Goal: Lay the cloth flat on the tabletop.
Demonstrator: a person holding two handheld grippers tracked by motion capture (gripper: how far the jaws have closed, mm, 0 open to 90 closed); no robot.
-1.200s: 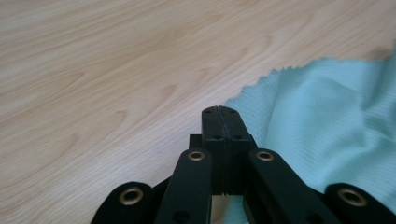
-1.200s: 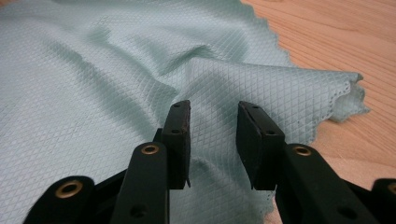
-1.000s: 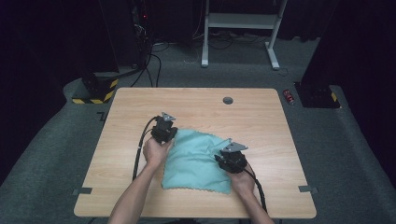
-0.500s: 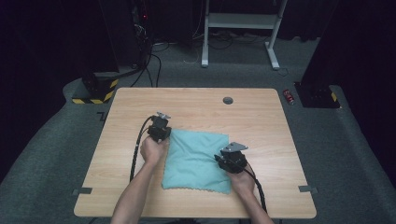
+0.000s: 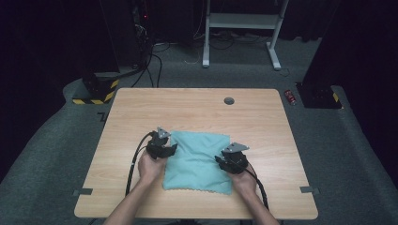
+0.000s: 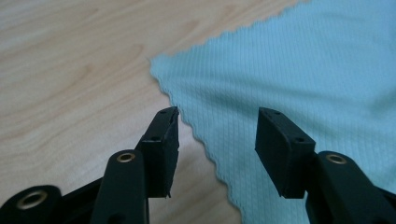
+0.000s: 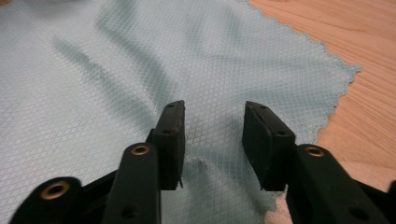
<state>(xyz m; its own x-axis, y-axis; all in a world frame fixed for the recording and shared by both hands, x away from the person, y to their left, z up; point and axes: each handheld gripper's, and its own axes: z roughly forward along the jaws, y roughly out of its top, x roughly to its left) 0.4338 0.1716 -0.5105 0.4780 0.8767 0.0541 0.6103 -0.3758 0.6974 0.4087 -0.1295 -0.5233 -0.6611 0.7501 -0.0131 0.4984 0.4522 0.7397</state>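
Your left hand-held gripper (image 5: 170, 149) has just been opening and stands wide over the teal cloth (image 5: 199, 161) edge at nine o'clock. Your right hand-held gripper (image 5: 224, 161), also just opening, gapes over the cloth at three o'clock, gripping nothing on the tabletop (image 5: 197, 110).

Bare table (image 5: 141, 112) ahead and outward of both grippers; flat cloth (image 5: 199, 161) between; round grommet (image 5: 229, 101) far ahead.
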